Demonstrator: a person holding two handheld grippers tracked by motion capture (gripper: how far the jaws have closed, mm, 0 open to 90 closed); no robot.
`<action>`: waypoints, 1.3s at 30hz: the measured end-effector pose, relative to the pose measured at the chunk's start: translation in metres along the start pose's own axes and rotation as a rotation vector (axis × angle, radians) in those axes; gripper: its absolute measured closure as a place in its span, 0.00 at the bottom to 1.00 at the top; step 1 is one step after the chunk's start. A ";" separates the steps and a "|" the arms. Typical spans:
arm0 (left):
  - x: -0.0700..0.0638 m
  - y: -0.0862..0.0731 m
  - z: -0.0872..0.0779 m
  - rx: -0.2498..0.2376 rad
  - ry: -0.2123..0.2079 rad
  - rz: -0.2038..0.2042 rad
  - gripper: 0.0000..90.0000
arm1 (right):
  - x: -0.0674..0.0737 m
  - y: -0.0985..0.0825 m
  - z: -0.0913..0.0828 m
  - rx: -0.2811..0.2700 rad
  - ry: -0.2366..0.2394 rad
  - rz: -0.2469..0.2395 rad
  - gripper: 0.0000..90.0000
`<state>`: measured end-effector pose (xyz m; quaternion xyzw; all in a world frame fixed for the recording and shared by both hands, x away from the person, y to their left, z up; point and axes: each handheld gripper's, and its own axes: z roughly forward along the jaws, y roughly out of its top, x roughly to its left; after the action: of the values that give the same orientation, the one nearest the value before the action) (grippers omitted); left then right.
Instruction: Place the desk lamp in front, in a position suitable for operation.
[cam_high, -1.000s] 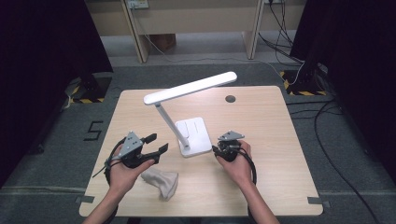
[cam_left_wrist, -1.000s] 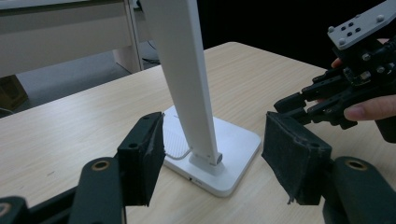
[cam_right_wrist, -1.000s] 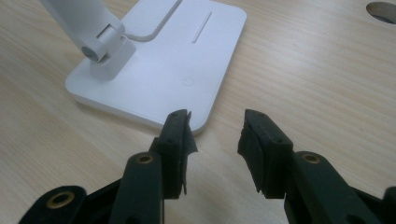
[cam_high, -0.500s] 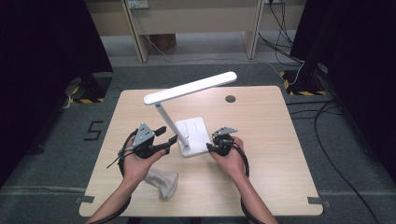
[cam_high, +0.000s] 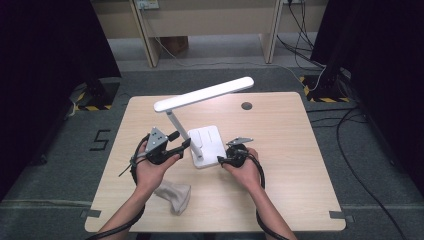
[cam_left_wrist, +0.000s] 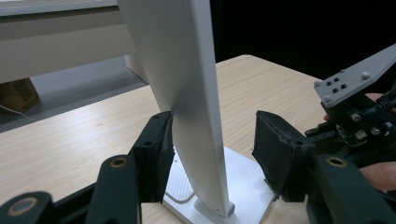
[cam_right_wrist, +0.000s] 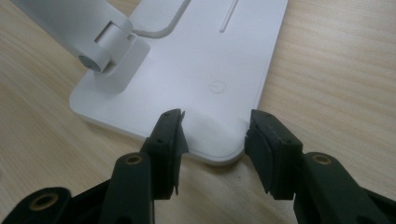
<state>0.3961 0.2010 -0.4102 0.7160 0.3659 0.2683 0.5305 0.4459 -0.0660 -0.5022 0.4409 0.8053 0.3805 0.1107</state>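
Note:
A white desk lamp stands mid-table with a flat base (cam_high: 210, 142), a slanted stem (cam_left_wrist: 187, 79) and a long head bar (cam_high: 205, 93). My left gripper (cam_high: 183, 145) reaches in from the left, and the stem stands between its jaws (cam_left_wrist: 217, 154). These jaws have just been closing; one pad (cam_left_wrist: 161, 154) is at the stem, while the other stays apart from it. My right gripper (cam_high: 223, 160) sits at the base's near right corner (cam_right_wrist: 224, 149). Its jaws (cam_right_wrist: 215, 140) have just been opening and straddle that corner without pressing.
A crumpled pale cloth (cam_high: 173, 196) lies on the wooden table (cam_high: 290, 150) beside my left forearm. A dark round grommet (cam_high: 246, 106) sits near the table's far edge. Desk legs and cables stand on the floor beyond the table.
Both hands have drawn in toward the lamp. The left gripper slid right until its jaws took in the stem and narrowed. The right gripper came left to the base corner and widened.

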 end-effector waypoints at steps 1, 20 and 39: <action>0.000 0.000 0.000 0.001 0.001 0.000 0.54 | 0.000 0.000 0.000 -0.003 0.000 -0.004 0.61; 0.016 -0.001 0.005 0.001 0.047 -0.017 0.65 | 0.022 -0.006 0.000 0.071 -0.012 -0.112 0.61; 0.026 -0.004 0.018 0.007 0.084 -0.094 0.72 | 0.030 -0.010 0.000 0.090 0.050 -0.134 0.61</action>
<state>0.4238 0.2125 -0.4196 0.6880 0.4220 0.2715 0.5243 0.4226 -0.0455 -0.5046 0.3808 0.8518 0.3466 0.0961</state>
